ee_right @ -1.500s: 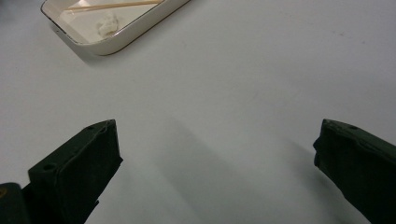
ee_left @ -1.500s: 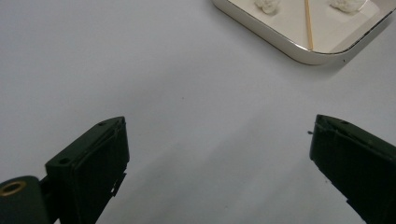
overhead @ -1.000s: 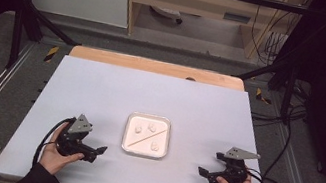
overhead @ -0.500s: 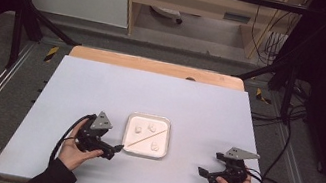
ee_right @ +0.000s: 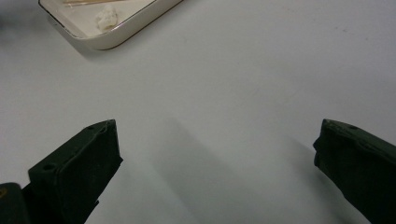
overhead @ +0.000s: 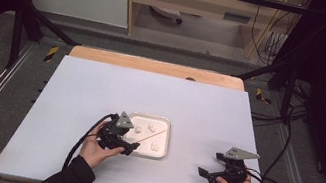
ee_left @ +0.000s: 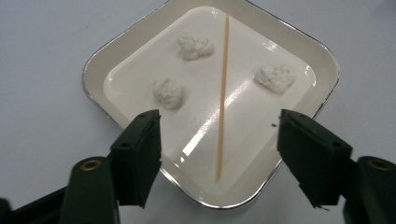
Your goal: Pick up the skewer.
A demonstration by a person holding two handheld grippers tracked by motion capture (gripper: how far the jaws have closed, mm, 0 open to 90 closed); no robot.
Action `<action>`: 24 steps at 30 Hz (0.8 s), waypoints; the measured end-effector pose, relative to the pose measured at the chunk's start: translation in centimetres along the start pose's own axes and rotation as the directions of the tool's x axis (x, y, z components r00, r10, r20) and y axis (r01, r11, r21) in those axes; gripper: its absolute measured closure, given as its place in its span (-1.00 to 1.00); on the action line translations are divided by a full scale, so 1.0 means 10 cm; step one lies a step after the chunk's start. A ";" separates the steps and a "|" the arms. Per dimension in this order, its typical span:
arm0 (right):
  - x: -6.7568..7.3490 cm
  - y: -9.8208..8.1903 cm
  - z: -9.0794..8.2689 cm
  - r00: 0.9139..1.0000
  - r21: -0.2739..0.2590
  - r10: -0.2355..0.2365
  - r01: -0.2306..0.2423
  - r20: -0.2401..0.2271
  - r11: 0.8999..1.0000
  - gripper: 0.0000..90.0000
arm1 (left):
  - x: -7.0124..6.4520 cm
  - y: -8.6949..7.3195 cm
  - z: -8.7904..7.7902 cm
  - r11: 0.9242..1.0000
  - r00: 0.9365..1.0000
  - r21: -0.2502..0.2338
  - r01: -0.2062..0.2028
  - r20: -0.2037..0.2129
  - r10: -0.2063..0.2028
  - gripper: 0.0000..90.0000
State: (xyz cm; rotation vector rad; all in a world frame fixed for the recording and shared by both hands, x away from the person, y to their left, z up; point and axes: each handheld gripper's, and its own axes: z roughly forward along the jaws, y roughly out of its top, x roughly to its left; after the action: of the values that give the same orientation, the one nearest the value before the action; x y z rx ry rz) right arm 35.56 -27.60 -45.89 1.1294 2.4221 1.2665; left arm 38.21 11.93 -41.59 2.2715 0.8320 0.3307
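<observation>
The left gripper (ee_left: 219, 135) reaches over the tray (ee_left: 93, 70) at mid-table, its jaws just narrowing but still apart, straddling the skewer (ee_left: 223, 93) among three dough lumps without touching it. Next, likely, a descent and pinch. The right gripper (ee_right: 215, 154) rests wide open, holding nothing.

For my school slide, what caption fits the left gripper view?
Open tool hovering over a white tray holding a thin stick and three white lumps.
</observation>
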 end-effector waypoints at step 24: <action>0.00 0.00 0.01 1.000 0.006 -0.002 0.002 -0.003 1.000 -0.98 | -0.04 0.02 0.30 0.998 1.000 0.055 -0.029 0.012 0.028 0.84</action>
State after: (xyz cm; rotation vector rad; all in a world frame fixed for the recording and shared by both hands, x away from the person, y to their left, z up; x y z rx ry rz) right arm 35.60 -27.56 -45.93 1.1266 2.4302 1.2628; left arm 39.36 10.04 -43.66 2.3363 0.8124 0.3108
